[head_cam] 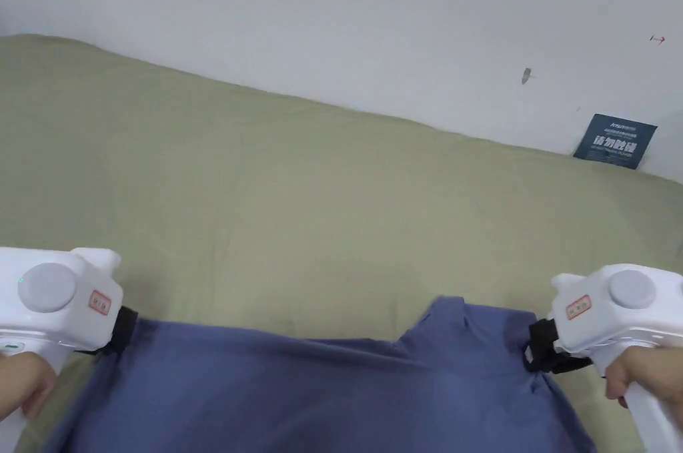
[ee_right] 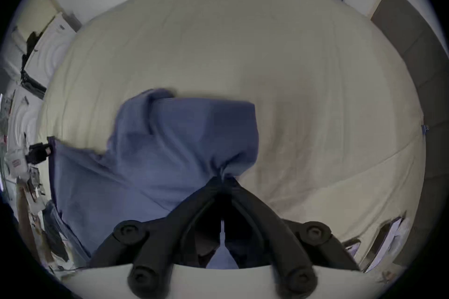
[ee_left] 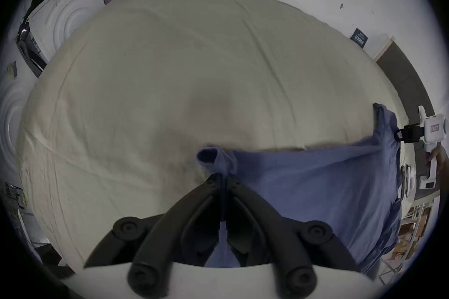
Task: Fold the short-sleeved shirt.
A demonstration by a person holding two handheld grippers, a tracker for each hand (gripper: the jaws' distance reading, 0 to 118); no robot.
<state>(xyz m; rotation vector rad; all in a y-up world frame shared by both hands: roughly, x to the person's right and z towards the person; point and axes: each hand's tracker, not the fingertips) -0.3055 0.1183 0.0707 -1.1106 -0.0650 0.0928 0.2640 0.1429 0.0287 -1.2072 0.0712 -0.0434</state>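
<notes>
A blue short-sleeved shirt (head_cam: pixel 320 394) hangs stretched between my two grippers over the near part of an olive-green bed (head_cam: pixel 280 194). My left gripper (head_cam: pixel 123 331) is shut on the shirt's left corner; in the left gripper view its jaws meet on a bunched bit of the blue shirt (ee_left: pixel 303 183) at the left gripper (ee_left: pixel 224 177). My right gripper (head_cam: pixel 537 344) is shut on the right side, where a flap of cloth stands up. In the right gripper view the shirt (ee_right: pixel 158 151) bunches into the closed jaws of the right gripper (ee_right: pixel 222 179).
A white wall (head_cam: pixel 373 21) runs behind the bed, with a dark blue sign (head_cam: pixel 615 141) leaning at its foot on the right. White round-moulded panels (ee_left: pixel 63 20) and clutter stand at the far left. The bed sheet beyond the shirt is bare.
</notes>
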